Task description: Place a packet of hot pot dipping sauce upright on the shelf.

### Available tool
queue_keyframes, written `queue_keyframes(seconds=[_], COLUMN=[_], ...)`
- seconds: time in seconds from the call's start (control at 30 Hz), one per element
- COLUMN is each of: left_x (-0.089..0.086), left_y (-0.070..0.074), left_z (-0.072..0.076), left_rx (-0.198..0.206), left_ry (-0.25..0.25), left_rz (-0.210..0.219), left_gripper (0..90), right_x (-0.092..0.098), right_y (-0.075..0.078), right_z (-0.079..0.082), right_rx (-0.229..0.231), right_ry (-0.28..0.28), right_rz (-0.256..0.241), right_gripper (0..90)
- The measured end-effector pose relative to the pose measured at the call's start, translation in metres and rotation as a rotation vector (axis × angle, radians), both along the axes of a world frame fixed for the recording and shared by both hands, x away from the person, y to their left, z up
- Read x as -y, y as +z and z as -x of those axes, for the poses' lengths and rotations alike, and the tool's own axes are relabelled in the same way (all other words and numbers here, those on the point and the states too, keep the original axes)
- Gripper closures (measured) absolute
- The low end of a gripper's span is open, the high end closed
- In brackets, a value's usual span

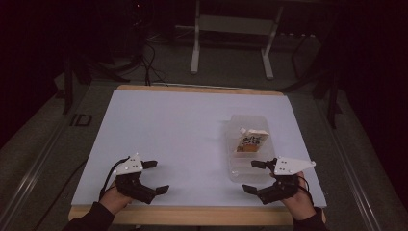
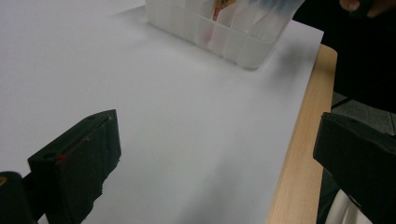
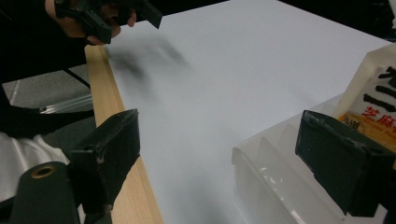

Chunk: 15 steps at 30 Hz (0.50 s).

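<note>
Looking light and easy to squash, the packet (image 1: 251, 141) in the clear tub (image 1: 234, 171) at right wants a soft pinch on its top, both grippers (image 1: 149, 176) (image 1: 254, 176) wide apart, holding nothing.

— What sits on the white table top (image 1: 183, 134)?
— A clear plastic bin (image 1: 248, 147) at its right near part, ribbed inside.
— And in it?
— A small white-and-orange packet (image 1: 251, 140) with dark print, leaning tilted in the far half.
</note>
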<state>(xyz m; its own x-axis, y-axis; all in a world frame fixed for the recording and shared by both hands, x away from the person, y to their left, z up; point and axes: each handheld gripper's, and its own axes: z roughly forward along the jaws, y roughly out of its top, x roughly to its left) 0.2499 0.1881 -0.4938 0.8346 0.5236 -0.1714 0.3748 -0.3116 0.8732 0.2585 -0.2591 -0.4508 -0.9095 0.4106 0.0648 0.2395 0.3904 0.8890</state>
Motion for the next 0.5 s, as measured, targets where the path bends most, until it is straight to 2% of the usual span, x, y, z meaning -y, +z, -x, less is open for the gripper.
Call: queue_keyframes(seconds=[0.07,0.2,0.3,0.5], left_x=[0.0003,0.0017,0.0025,0.0020], left_y=[-0.0001,0.0001,0.0000,0.0000], left_z=[0.0001,0.0002,0.0002,0.0000], left_rx=[0.000,0.005,0.004,0.005], left_ry=[-0.002,-0.005,-0.007,-0.007], left_rz=[0.004,0.000,0.004,0.005], left_gripper=[1.0,1.0,1.0,1.0], right_x=[0.0009,0.0022,0.0022,0.0030], right_y=[-0.0032,-0.0055,-0.0060,-0.0050], right_z=[0.0023,0.0051,0.0040,0.0041], right_rx=[-0.008,0.016,0.012,0.020], right_ry=[0.001,-0.004,-0.001,-0.005], right_rz=[-0.013,-0.011,-0.025,-0.019], right_gripper=[14.4,15.1,15.1,15.1])
